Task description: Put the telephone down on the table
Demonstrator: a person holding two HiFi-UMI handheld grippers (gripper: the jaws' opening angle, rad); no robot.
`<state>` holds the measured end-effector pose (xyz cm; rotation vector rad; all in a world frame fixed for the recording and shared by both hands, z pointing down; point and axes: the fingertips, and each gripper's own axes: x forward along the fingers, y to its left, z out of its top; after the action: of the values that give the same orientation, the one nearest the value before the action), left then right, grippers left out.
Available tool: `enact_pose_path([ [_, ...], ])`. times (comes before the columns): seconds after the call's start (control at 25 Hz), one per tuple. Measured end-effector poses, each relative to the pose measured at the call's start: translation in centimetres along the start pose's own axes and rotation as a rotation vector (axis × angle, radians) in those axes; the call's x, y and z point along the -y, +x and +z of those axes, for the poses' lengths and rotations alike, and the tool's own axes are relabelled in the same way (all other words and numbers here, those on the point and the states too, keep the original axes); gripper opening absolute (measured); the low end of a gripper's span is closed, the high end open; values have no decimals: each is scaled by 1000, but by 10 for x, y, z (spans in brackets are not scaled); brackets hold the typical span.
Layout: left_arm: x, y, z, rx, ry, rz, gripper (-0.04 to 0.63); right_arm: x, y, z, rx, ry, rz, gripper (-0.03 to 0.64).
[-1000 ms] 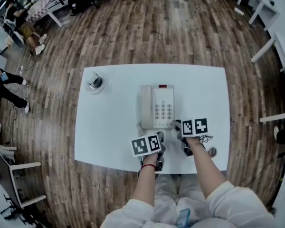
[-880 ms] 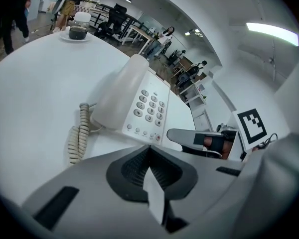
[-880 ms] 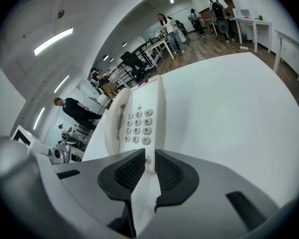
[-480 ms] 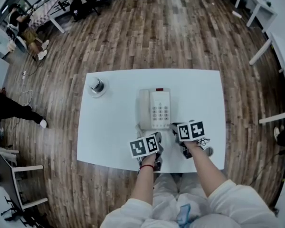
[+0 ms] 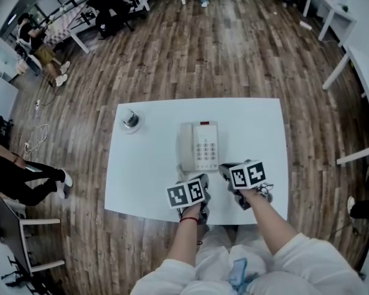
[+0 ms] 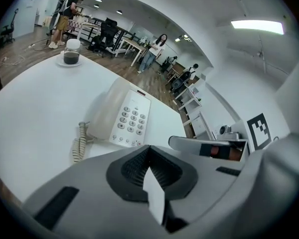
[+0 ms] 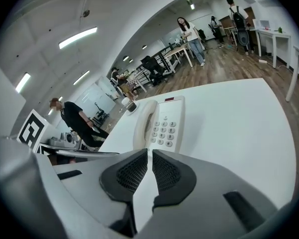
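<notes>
A lidded glass jar (image 5: 130,118) sits on a white saucer (image 5: 123,126). Beyond it are wooden floor (image 5: 234,48), a black office chair (image 5: 111,5) and a seated person (image 5: 34,45).

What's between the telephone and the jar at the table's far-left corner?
Nothing: only bare table runs between the telephone and the jar. The head view shows it, and the left gripper view agrees.

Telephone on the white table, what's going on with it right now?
A person holds a gripper in each hand over the near side of the table, and neither touches the telephone. It lies flat on the table, handset on its cradle, so it looks set down. The left gripper is shut and empty. The right gripper has just been closing its jaws, with a narrow gap and nothing between them. A jar stands at the far left corner.
</notes>
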<state>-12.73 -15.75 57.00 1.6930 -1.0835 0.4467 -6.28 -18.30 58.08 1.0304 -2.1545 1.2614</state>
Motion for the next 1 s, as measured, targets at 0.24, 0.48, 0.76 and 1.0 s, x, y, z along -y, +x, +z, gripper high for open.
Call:
enact_pose_path([
  [0.24,20,-13,2,54,62,-14,0,-21,-23,5,37,-80,67,51],
  [0.48,43,-34,2,111,124,-44,0,-35,-56,11,77,-127,119,49],
  [0.76,70,-66,5,183,180,-69,0,-49,-94,16,127,-187,165,48],
  [1.0,97,-84,7,234,255,-97,0,-73,-120,21,165,-247,247,49],
])
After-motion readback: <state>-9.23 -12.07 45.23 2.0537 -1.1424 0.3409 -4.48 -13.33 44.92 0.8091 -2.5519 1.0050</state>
